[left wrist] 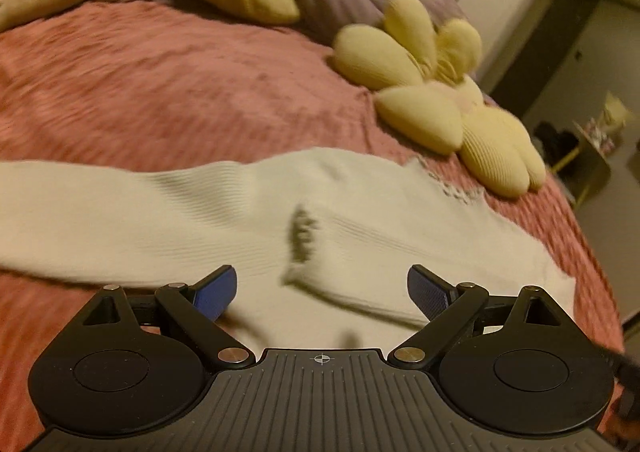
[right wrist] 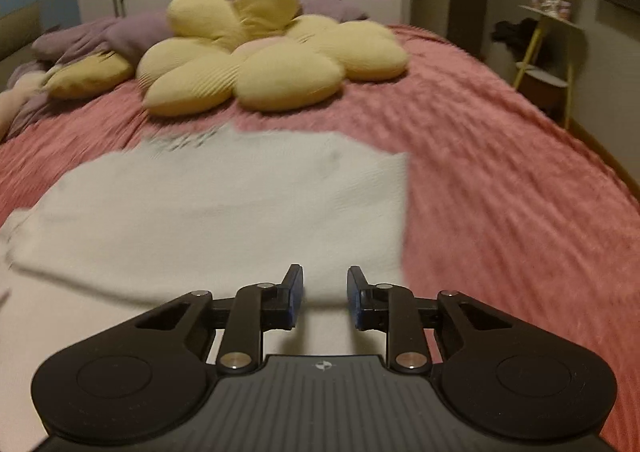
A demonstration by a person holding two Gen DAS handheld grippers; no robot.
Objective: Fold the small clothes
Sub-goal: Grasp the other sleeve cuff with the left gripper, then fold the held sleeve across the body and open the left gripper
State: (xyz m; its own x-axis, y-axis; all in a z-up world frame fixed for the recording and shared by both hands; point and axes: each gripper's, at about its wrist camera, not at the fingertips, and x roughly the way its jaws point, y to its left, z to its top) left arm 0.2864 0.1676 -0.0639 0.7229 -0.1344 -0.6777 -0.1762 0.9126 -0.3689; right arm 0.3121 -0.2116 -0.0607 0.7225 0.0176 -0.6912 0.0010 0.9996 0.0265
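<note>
The left wrist view shows the white garment (left wrist: 360, 211) lying on the pink bedspread (left wrist: 160, 91), one sleeve folded across its body, with the left gripper (left wrist: 322, 294) spread wide above it and holding nothing. The right gripper (right wrist: 324, 298) hangs over the garment's near edge, its jaws a little apart and empty. I think a grip taken now could pinch only the top layer or catch the bedspread too, because the folded layers are thin and lie flat together.

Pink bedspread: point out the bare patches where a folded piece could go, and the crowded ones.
Bare pink bedspread runs right of the white knit garment, out to the bed's edge. Another open stretch lies beyond the garment's sleeve. The head end is crowded: yellow flower cushion, purple blanket.
</note>
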